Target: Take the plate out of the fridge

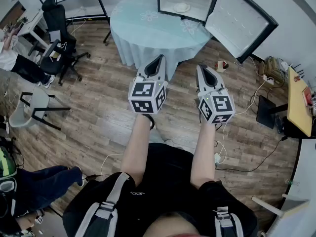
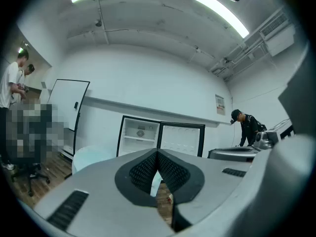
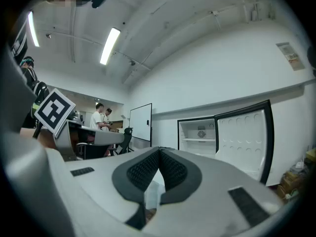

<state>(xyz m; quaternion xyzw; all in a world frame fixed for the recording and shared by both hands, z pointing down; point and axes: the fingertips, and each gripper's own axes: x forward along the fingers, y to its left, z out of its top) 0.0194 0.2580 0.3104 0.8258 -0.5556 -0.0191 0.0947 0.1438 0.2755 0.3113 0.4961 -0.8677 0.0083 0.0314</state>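
A small fridge [image 1: 186,1] stands open on a round table with a pale blue cloth [image 1: 148,31], its door [image 1: 239,22] swung out to the right. A white plate [image 1: 181,7] lies on the fridge floor. The fridge [image 2: 139,137] also shows far ahead in the left gripper view, and the fridge [image 3: 197,137] shows ahead in the right gripper view. My left gripper [image 1: 157,58] and right gripper [image 1: 203,68] hang side by side over the wooden floor, short of the table. Both are shut with nothing between their jaws.
A black office chair [image 1: 57,43] and a grey chair [image 1: 29,107] stand at the left. A yellow table [image 1: 298,100], a monitor and cables [image 1: 261,107] lie at the right. A seated person [image 1: 29,191] is at lower left. People stand in the room's background.
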